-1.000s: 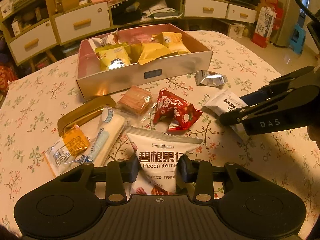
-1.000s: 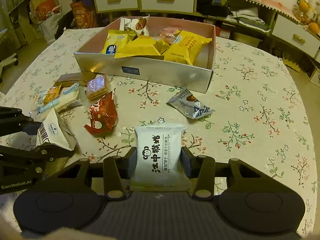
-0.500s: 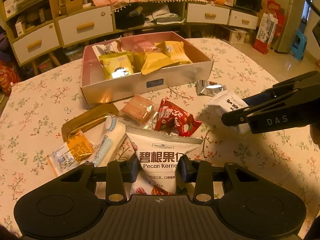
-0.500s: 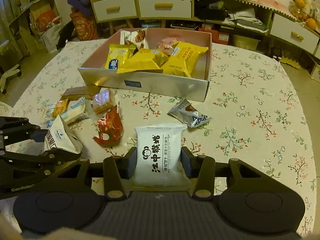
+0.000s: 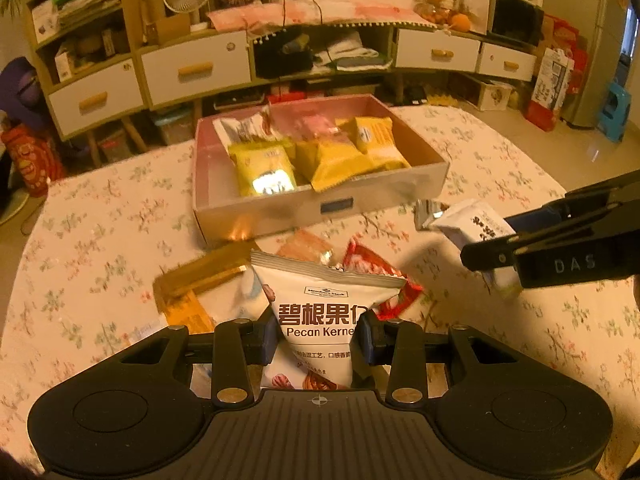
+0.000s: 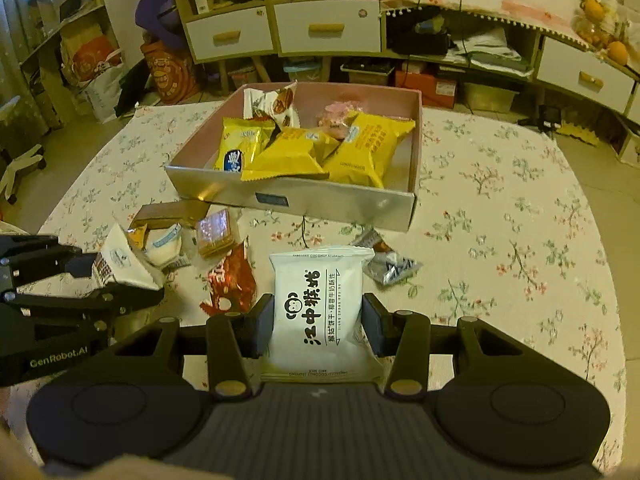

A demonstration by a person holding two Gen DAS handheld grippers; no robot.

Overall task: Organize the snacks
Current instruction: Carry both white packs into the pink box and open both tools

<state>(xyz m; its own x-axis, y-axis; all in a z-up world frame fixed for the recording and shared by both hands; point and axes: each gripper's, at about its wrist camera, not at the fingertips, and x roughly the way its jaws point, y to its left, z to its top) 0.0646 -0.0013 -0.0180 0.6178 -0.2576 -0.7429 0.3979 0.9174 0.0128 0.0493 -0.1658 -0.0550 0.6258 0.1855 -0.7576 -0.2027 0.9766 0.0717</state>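
Observation:
My left gripper [image 5: 318, 338] is shut on a white pecan kernel bag [image 5: 320, 312], held clear above the table. My right gripper [image 6: 318, 330] is shut on a white biscuit packet with black lettering [image 6: 320, 304], also lifted. Each gripper shows in the other's view: the right gripper [image 5: 496, 256] with its white packet [image 5: 472, 226] at the right edge, the left gripper [image 6: 132, 292] with the pecan bag [image 6: 120, 262] at the left. Ahead stands the open cardboard box [image 5: 320, 208] [image 6: 304, 200], which has yellow snack packs [image 6: 304, 148] inside.
Loose snacks lie on the floral tablecloth before the box: a red wrapper [image 6: 230, 280], a silver packet [image 6: 390, 266], a clear-wrapped brown biscuit [image 6: 214, 234], a white roll [image 6: 164, 244] and a gold-brown flat box [image 5: 204, 272]. Cabinets with drawers [image 6: 328, 28] stand beyond the table.
Both grippers have risen with their packets, which now hang higher above the table. The box and loose snacks appear farther below. The grips have not changed.

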